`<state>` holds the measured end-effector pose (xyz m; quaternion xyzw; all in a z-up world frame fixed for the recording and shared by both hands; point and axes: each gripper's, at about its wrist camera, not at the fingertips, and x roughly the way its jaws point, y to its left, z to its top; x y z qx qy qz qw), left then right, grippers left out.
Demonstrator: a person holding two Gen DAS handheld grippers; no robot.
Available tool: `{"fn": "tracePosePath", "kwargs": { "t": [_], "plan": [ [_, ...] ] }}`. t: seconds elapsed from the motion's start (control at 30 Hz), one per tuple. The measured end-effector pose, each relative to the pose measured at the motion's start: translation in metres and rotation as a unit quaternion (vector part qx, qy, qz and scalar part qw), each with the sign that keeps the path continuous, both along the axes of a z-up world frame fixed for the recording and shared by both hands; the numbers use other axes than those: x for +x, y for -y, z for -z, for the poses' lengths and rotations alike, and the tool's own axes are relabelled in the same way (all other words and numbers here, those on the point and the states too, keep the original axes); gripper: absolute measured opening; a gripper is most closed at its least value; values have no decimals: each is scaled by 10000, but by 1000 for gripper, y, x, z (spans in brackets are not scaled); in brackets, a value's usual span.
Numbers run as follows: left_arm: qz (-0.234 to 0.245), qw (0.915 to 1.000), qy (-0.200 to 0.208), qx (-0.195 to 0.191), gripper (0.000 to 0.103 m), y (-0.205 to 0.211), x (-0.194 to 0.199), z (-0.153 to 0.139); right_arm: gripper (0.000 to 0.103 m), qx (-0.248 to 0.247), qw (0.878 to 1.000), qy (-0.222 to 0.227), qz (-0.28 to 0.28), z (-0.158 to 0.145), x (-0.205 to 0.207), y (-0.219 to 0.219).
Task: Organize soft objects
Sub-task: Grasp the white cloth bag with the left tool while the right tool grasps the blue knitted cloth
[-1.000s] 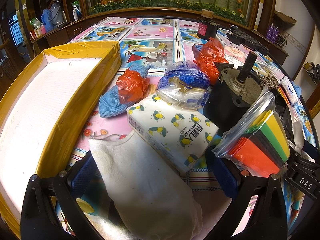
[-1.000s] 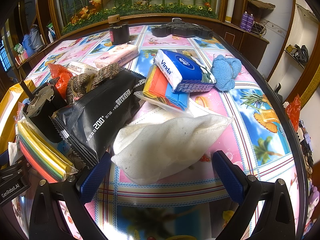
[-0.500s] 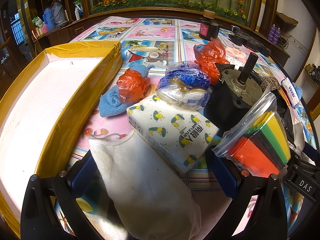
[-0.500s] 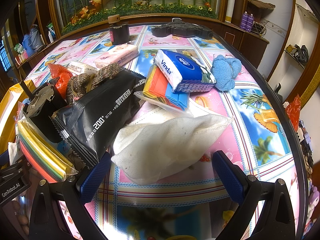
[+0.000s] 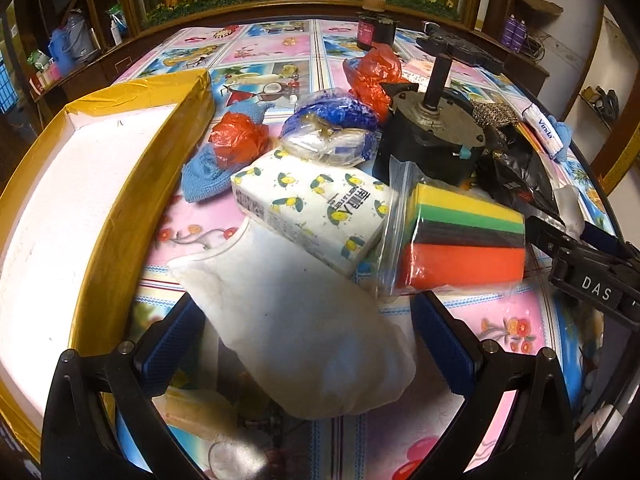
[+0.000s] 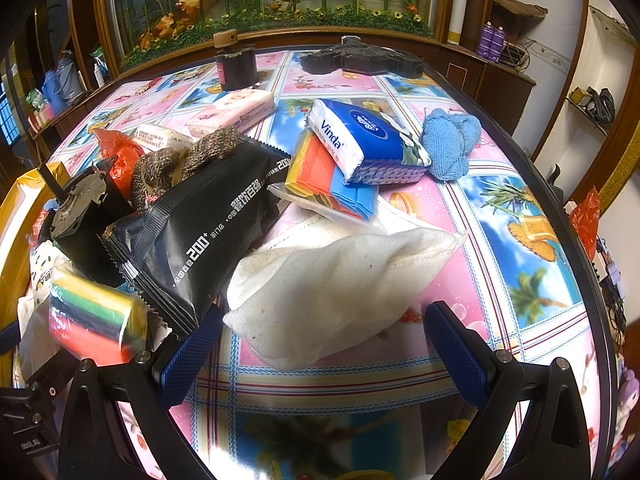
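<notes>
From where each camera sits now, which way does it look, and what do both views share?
Left wrist: on the open left gripper, facing a white cloth pouch, lemon-print tissue pack and yellow-taped foam box.
Right wrist: on the open right gripper, facing another white pouch, black wipes pack and Vinda tissue pack.
Shared: bagged coloured sponges, black motor.
</notes>
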<state>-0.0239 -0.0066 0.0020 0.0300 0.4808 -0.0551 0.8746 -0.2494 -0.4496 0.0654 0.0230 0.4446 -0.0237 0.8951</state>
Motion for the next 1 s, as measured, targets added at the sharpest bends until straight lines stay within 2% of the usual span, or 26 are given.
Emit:
{"fn": "tracePosePath", "kwargs": {
  "t": [0.1, 0.17, 0.2, 0.27, 0.33, 0.4, 0.47, 0.63, 0.67, 0.7, 0.73, 0.87, 0.93, 0.97, 1.0],
  "plan": [
    [49, 10000, 22, -18, 103, 1, 0, 0, 102, -2, 10000, -2, 5, 1, -1, 0],
    [243, 9997, -90, -51, 103, 1, -1, -2, 102, 8, 10000, -2, 4, 1, 0, -1],
    [316, 9993, -127, -141, 100, -2, -6, -4, 102, 9, 10000, -5, -17, 1, 0, -2],
    [427, 9969, -51, -664, 94, -15, -16, -15, 102, 37, 9999, -49, -153, 1, 2, -2],
    [500, 9944, 322, -877, 94, -33, -33, -34, 102, 170, 9996, -146, -171, -1, 3, 2],
    [523, 9918, 830, -814, 95, -53, -52, -55, 102, 215, 9993, -285, -66, -2, 3, 7],
    [388, 9901, 1135, -725, 95, -76, -64, -71, 102, 31, 9991, -383, -168, -2, 4, 1],
    [34, 9869, 1413, -775, 95, -122, -77, -89, 102, 37, 9991, -329, -275, -4, 3, -2],
    [55, 9869, 1423, -763, 95, -123, -79, -89, 95, 51, 9993, -280, -247, -5, 0, -2],
    [116, 9872, 1396, -757, 95, -120, -80, -88, 82, 63, 9995, -194, -245, -6, -4, -3],
    [194, 9878, 1331, -779, 95, -117, -81, -86, 79, 138, 9995, -62, -282, -9, -9, -3],
    [569, 9914, 892, -770, 95, -82, -76, -65, 78, 596, 9936, 864, -415, -34, -47, 1],
    [680, 9923, 736, -724, 95, -64, -72, -57, 86, 749, 9844, 1538, -403, -55, -74, 9],
    [698, 9930, 678, -676, 95, -57, -68, -54, 102, 784, 9805, 1751, -424, -60, -83, 14],
    [693, 9938, 603, -622, 95, -50, -62, -48, 102, 789, 9778, 1882, -470, -66, -90, 19]
  ]
}}
